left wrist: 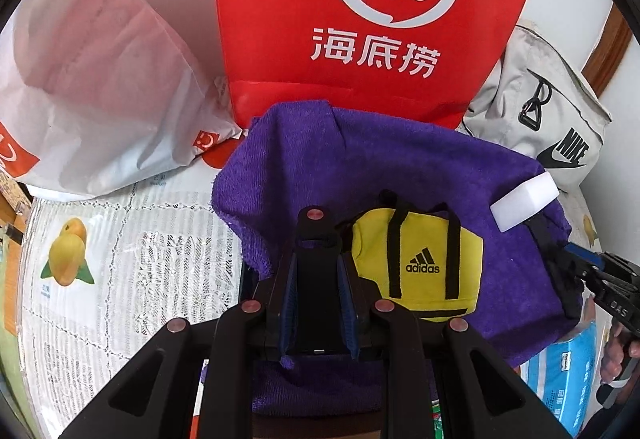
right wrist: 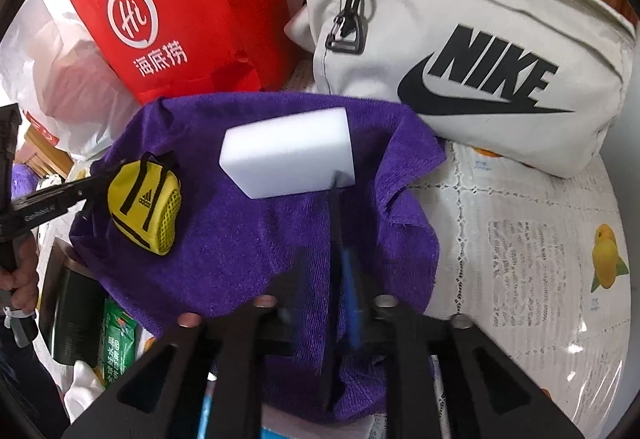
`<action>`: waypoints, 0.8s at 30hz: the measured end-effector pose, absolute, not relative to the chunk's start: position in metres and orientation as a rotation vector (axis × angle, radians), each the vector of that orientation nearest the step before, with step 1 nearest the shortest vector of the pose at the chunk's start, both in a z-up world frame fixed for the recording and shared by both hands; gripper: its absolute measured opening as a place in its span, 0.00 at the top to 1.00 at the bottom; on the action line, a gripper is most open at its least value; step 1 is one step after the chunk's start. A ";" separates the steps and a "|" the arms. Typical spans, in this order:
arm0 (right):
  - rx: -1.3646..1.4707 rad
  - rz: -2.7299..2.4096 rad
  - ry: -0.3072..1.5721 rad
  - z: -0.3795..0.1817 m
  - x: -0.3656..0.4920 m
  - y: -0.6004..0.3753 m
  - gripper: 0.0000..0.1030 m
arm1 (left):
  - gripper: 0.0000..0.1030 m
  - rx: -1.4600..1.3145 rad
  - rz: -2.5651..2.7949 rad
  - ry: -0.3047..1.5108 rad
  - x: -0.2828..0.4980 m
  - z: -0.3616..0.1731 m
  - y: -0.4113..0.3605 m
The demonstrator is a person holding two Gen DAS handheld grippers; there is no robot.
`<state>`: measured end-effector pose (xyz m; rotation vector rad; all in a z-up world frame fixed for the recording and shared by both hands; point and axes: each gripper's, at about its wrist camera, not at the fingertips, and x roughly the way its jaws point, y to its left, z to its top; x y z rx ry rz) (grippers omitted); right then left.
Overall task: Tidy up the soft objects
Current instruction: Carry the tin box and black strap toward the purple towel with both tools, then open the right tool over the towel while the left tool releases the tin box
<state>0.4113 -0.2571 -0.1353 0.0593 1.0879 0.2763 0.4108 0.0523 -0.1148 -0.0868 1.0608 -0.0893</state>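
My left gripper point(left wrist: 318, 235) is pinched on the black handle strap of the little yellow Adidas pouch point(left wrist: 416, 263), which lies on the purple towel point(left wrist: 360, 167) toward its left side. My right gripper point(right wrist: 334, 195) is at the near edge of the white sponge block point(right wrist: 288, 155), which lies on the towel's far half. That view is smeared, so I read its jaws as parted and only touching the sponge rather than squeezing it, but I hold that loosely.

Both small soft things look gathered onto the towel, so the collecting part seems largely done. The towel itself lies rumpled and unfolded over other clutter on the lace-patterned tablecloth point(left wrist: 120, 259), with a blue packet point(left wrist: 568, 375) poking out at its near right.

What is left, as I judge it: letting go of the pouch strap and then either bundling the towel or moving the lot into one of the bags standing at the far side, the red Haidilao bag point(left wrist: 280, 19), the grey Nike bag point(right wrist: 480, 39), or the white plastic bag point(left wrist: 88, 79) on the far left.
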 end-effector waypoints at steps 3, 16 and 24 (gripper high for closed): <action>0.059 0.277 1.060 -0.127 0.403 -0.259 0.64 | 0.80 -0.092 -0.089 1.073 0.411 -0.117 0.053; 0.057 0.292 1.012 -0.097 0.361 -0.255 0.63 | 0.74 -0.094 -0.077 1.041 0.380 -0.088 0.056; 0.053 0.304 0.966 -0.076 0.319 -0.257 0.57 | 0.62 -0.092 -0.084 0.995 0.332 -0.059 0.055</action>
